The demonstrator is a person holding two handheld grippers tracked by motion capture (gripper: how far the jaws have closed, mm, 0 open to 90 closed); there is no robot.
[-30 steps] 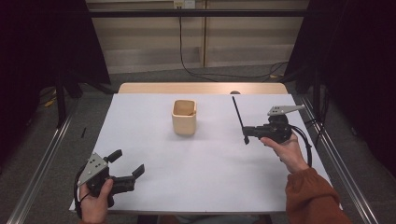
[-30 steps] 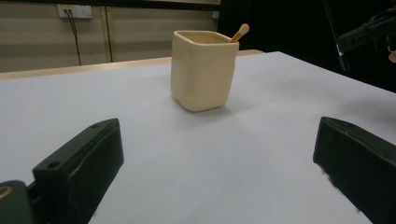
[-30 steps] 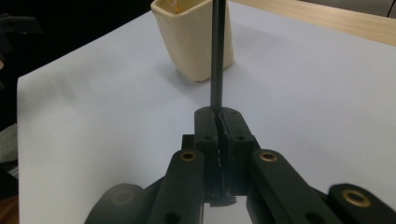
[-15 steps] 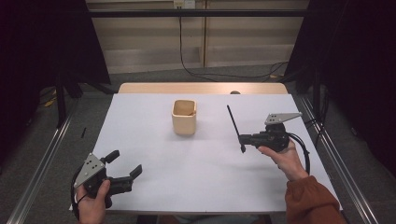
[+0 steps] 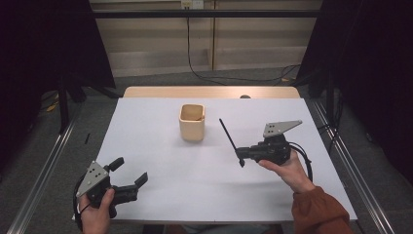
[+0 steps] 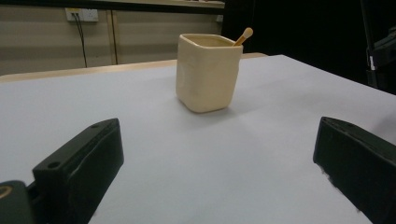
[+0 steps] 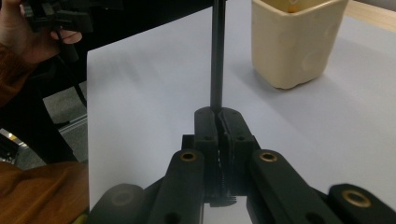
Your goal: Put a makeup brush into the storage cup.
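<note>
Pinching a thin black stick (image 5: 228, 138) near its lower end, the right gripper (image 5: 242, 157) holds it slanted above the white sheet (image 5: 160, 185), tip pointing toward eleven o'clock in the high view, in the direction of the cream cup (image 5: 192, 122). In the right gripper view the jaws sit pressed together with the stick (image 7: 216, 56) rising straight out between them, so the grip looks firm. Gripping it low, I judge, leaves most of the length free to go tip-first into the cup (image 7: 293, 39), which stands at about one o'clock from the jaws in that view. The stick is near the cup, not touching it.

The cup stands upright near the middle of the sheet, toward its far edge, at roughly ten o'clock from the right gripper. In the left gripper view a pale wooden stick (image 6: 243, 36) with a rounded end leans out over the cup's (image 6: 206, 72) far rim.

At seven o'clock on the sheet, well apart from the cup, the left gripper (image 5: 130, 179) idles with jaws spread wide and nothing between them, probably waiting its turn.

The black stick's top is cut off by the frame in the right gripper view. The cup's inside is mostly hidden.
</note>
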